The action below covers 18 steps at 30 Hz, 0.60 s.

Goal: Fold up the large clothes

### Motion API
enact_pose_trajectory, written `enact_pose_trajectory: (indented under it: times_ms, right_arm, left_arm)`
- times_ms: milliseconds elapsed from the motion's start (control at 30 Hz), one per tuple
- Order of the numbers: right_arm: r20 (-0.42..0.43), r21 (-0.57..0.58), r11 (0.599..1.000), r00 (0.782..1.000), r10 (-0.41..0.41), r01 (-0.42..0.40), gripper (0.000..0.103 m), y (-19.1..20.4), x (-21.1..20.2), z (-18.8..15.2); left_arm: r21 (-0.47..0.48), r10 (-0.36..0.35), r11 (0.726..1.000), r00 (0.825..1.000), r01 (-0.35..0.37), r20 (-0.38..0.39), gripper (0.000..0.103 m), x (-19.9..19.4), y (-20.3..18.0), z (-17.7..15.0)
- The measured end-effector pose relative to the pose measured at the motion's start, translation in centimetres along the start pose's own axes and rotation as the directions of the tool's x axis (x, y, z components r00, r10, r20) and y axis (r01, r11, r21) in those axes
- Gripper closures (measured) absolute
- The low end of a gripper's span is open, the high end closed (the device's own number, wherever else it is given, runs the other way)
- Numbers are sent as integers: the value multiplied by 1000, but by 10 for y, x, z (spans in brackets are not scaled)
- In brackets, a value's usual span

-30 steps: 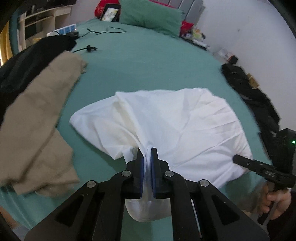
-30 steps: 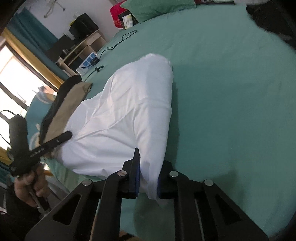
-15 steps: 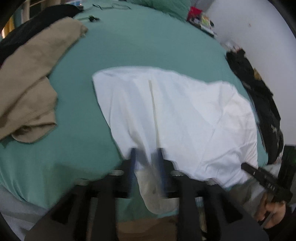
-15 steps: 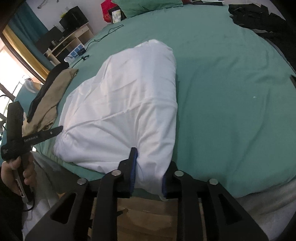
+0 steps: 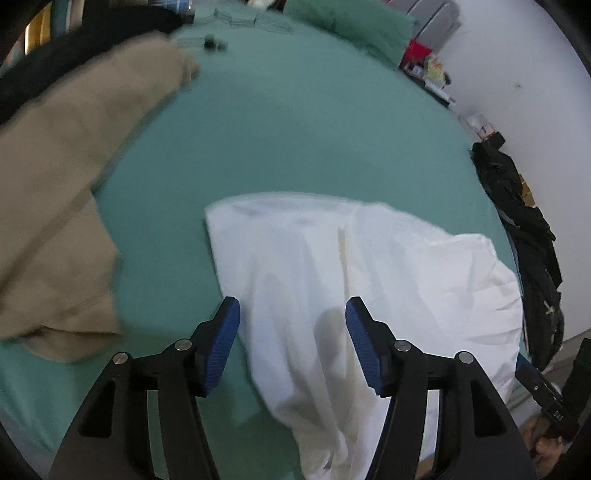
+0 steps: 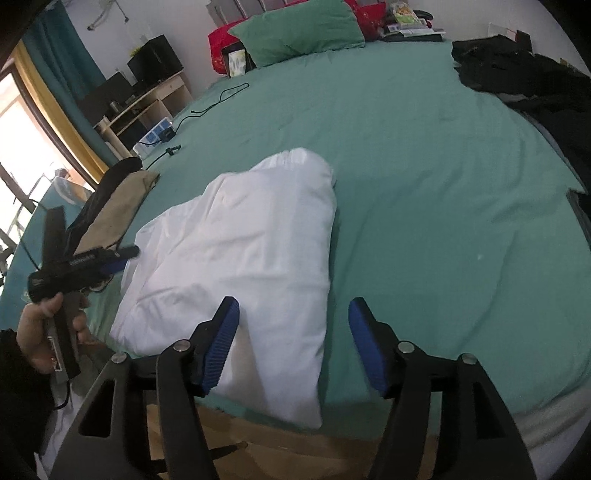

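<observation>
Now the white garment (image 6: pixel 251 251) lies folded on the bed — both grippers' jaws just opened, gripping nothing.

green bedsheet (image 6: pixel 424 155) covers the bed; green pillow (image 6: pixel 299 29) at head edge, red cushion (image 6: pixel 221 40) just beside it; black cable (image 6: pixel 214 103) and white power strip (image 6: pixel 155 138) near the bed's left edge; wooden shelf unit (image 6: pixel 147 107) beyond that edge; window with yellow frame (image 6: pixel 33 110) far left
</observation>
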State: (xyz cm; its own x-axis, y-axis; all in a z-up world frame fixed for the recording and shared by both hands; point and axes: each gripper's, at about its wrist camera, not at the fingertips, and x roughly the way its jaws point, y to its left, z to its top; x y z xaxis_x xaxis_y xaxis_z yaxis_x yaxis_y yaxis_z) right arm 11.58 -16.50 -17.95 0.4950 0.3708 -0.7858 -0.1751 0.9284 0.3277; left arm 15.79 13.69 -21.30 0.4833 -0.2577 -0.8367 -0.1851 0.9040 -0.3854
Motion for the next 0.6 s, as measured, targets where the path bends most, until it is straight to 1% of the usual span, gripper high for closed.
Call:
enact_pose_trajectory:
  times_ms: [33,67,133,233,300,367,400,467,533,600]
  right_arm:
    - [-3,0,1000,1000,4,-4,40,-2,3,4]
    - [-5,2,1000,1000,7,-7,40,-3,5,7]
    - [-1,16,1000,1000,22,-22,40,-7,10,15]
    - [-2,27,999,999,36,-36,40,-12,19,24]
    - [-10,26,999,999,32,-31,40,-12,27,29]
    - [-17,26,999,999,36,-35,40,-12,33,31]
    - [-19,24,999,999,37,-37,40,-11,37,31]
    - [-26,19,999,999,34,-33,40,-11,43,33]
    - [-33,22,999,999,36,-35,40,-11,48,33]
    - [-36,26,999,999,39,-38,38,-12,52,34]
  left_arm:
    - [-5,2,1000,1000,-2,14,39,0,-1,0]
    - [-4,0,1000,1000,1,23,34,0,-3,1]
    - [-13,-39,999,999,39,11,28,3,-4,2]
    - [-32,-82,996,997,82,1,27,5,-4,1]
    - [-6,-104,995,994,104,-18,27,7,-10,-1]
    - [16,-153,988,987,154,-43,27,8,-18,-4]
    - [26,-194,980,979,196,-62,27,9,-24,-6]
    - [48,-247,966,964,253,-94,27,11,-34,-11]
    - [79,-268,957,956,278,-116,27,16,-46,-15]
    - [122,-260,954,957,275,-130,26,20,-59,-19]
